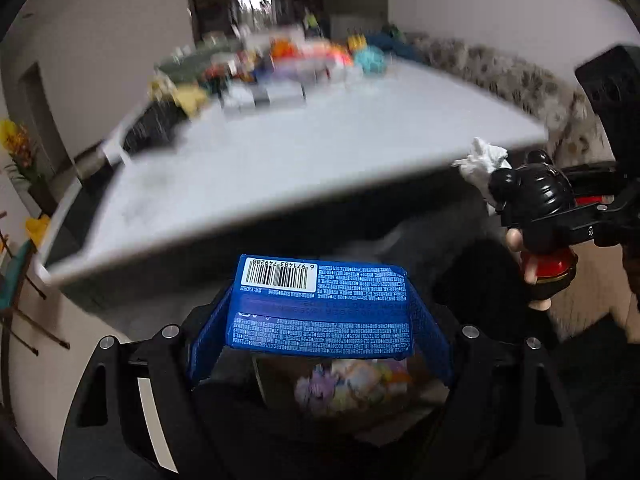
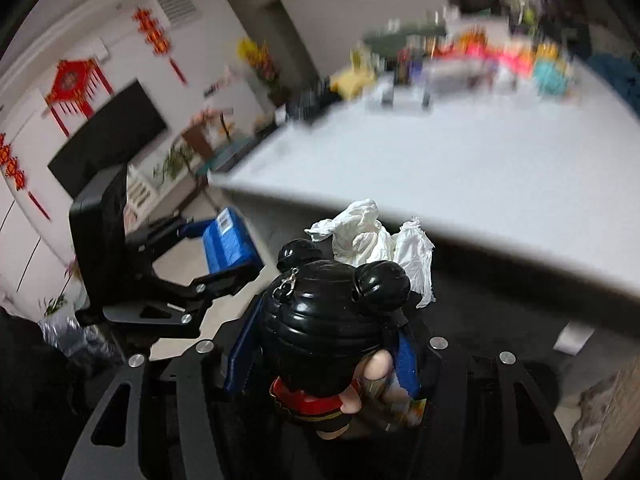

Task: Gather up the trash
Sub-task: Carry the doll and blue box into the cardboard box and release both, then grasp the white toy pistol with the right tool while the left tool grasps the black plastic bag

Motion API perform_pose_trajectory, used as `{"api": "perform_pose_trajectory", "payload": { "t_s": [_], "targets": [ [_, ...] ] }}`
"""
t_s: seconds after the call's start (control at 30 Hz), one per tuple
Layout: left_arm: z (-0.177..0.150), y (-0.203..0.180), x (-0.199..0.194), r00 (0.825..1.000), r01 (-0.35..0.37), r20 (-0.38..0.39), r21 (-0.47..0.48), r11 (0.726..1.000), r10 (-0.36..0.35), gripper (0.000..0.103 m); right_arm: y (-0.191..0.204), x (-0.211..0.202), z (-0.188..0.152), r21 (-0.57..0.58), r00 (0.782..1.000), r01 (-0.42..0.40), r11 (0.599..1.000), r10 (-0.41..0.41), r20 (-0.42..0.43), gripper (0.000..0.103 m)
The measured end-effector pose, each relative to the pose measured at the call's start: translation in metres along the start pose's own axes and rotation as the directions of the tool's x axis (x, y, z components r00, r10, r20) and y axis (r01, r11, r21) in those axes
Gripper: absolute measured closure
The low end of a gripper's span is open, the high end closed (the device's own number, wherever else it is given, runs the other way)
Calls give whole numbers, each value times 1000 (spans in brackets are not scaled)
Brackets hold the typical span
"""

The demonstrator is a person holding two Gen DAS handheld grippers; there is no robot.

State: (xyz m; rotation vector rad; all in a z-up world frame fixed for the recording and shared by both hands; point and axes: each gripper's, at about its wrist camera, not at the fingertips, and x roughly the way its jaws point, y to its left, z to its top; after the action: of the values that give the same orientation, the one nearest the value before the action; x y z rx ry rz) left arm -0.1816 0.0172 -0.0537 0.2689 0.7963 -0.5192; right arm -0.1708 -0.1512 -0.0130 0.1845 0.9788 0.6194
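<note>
A broad grey table [image 1: 320, 152] filled the upper half of both wrist views, its near edge running across the frame and a blurred heap of colourful clutter [image 1: 280, 64] crowding its far end at about 12 o'clock. A patterned sofa [image 1: 520, 80] curved behind it toward 2 o'clock in the left view, while the right view took in a dark television [image 2: 108, 136] and red hanging decorations [image 2: 76, 88] on the wall at 10 o'clock.

Below the table edge, the left gripper [image 1: 320, 320] stood wide, its blue-padded fingers [image 1: 206, 344] pressed against both sides of a blue box [image 1: 320, 308] with a barcode panel on its upper face; a blurred clear packet with pastel contents [image 1: 352, 388] showed beneath the box, its support unclear. The same left gripper appeared at 9 o'clock in the right view, box in its grip.

The right gripper [image 2: 320, 360] was about half open and clamped on a figurine [image 2: 332, 320] with glossy black hair buns and a red outfit, the blue pads against its sides. A crumpled white tissue [image 2: 372, 240] stuck out just beyond the figurine's head toward 12 o'clock, in front of the table's edge; whether the fingers pinched it as well could not be told. In the left view this pair sat at 3 o'clock.
</note>
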Motion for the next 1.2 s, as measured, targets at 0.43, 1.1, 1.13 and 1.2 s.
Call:
{"api": "perform_pose_trajectory", "payload": {
  "t_s": [0.43, 1.1, 1.13, 1.2],
  "targets": [
    [-69, 19, 112, 936, -1, -351, 28, 1000, 11, 13, -48, 55, -8, 53, 962, -6, 999, 21, -273, 30],
    [47, 76, -11, 997, -33, 61, -228, 973, 48, 12, -50, 148, 287, -473, 974, 174, 864, -222, -49, 26],
    [53, 82, -11, 996, -45, 67, -245, 968, 64, 12, -45, 154, 288, -489, 971, 180, 853, -235, -53, 26],
    [64, 94, -11, 994, -61, 73, -264, 963, 83, 12, -45, 166, 291, -515, 960, 193, 835, -269, -77, 22]
  ]
}}
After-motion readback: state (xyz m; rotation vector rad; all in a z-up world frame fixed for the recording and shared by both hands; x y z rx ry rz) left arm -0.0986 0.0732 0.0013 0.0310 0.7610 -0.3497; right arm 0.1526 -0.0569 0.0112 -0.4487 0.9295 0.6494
